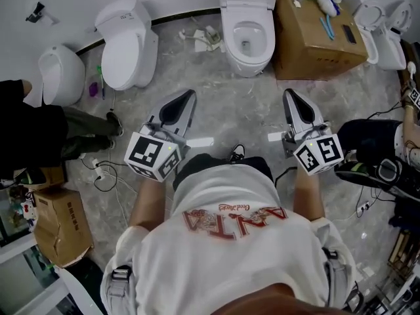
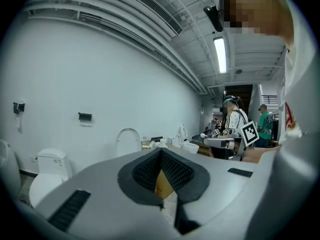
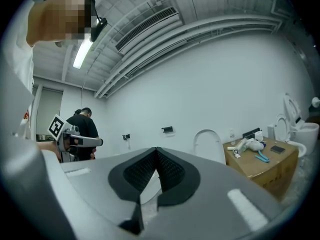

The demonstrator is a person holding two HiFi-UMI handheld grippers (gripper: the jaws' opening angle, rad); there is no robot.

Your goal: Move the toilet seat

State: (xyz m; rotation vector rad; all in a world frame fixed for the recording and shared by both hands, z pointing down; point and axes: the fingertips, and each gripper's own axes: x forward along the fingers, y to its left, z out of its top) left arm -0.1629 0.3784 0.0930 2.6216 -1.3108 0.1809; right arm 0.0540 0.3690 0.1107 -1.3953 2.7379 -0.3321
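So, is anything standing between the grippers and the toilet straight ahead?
Nothing visible does. The left gripper and right gripper, both shut and empty, point across bare floor at the toilet. White scraps lie left of its bowl and a cardboard box stands right of it, both off the line.

A bare, white-walled industrial hall fitted out as a workshop or test lab, not a bathroom. An open toilet [image 1: 247, 35], a lidded toilet [image 1: 128, 48] and a urinal [image 1: 62, 74] stand side by side on the marbled floor [image 1: 216, 110], with more white fixtures [image 1: 384, 25] crowded at the right. A large cardboard box [image 1: 318, 38] carries small items on its top, a smaller box [image 1: 62, 225] sits nearer, and cables [image 1: 105, 172] trail over the ground. Overhead run exposed ducts, a ventilation grille [image 2: 147, 9] and a strip light [image 2: 220, 54]. A bystander in black [image 1: 26, 117] stands close by.
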